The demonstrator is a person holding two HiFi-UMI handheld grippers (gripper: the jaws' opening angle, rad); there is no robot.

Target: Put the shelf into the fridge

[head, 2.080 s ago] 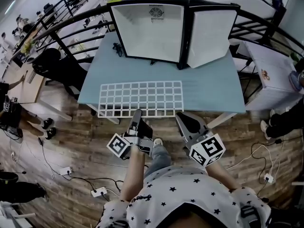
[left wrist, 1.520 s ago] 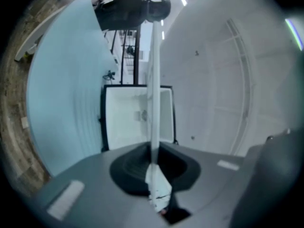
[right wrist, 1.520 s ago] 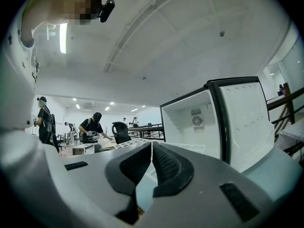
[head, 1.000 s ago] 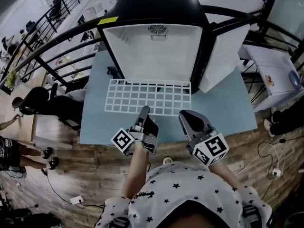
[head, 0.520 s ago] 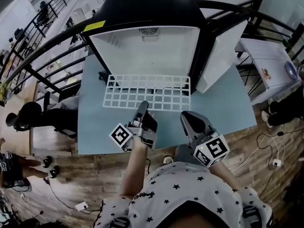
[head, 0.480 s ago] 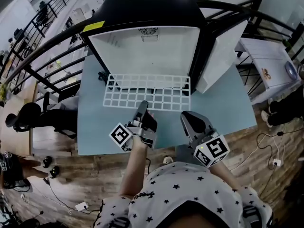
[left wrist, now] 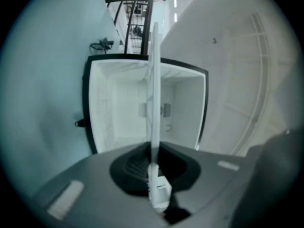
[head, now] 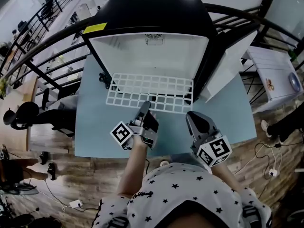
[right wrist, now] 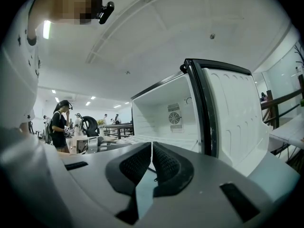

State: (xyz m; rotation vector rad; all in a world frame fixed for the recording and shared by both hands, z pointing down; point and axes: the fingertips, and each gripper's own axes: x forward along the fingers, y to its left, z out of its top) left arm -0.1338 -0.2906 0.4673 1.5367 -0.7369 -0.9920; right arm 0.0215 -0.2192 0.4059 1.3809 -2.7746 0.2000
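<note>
A white wire shelf [head: 151,92] lies flat over the blue table, its far edge at the mouth of the open fridge [head: 149,53]. My left gripper [head: 146,107] is shut on the shelf's near edge. In the left gripper view the shelf [left wrist: 154,94] runs edge-on from between the jaws toward the white fridge interior [left wrist: 118,110]. My right gripper [head: 193,119] hangs over the table to the right of the shelf, shut, with nothing between its pads [right wrist: 164,162]. The right gripper view shows the fridge's inside with its fan [right wrist: 174,114].
The fridge door [head: 227,65] stands open to the right. The blue table [head: 92,122] ends near my body, with wood floor below. A black cable [head: 102,77] lies left of the fridge. Black railings [head: 42,42] run behind. A person [right wrist: 59,125] stands far off.
The shelf has slid toward the fridge, its far edge now at the opening. Both grippers moved forward with it, and the fridge looms closer in the head view.
</note>
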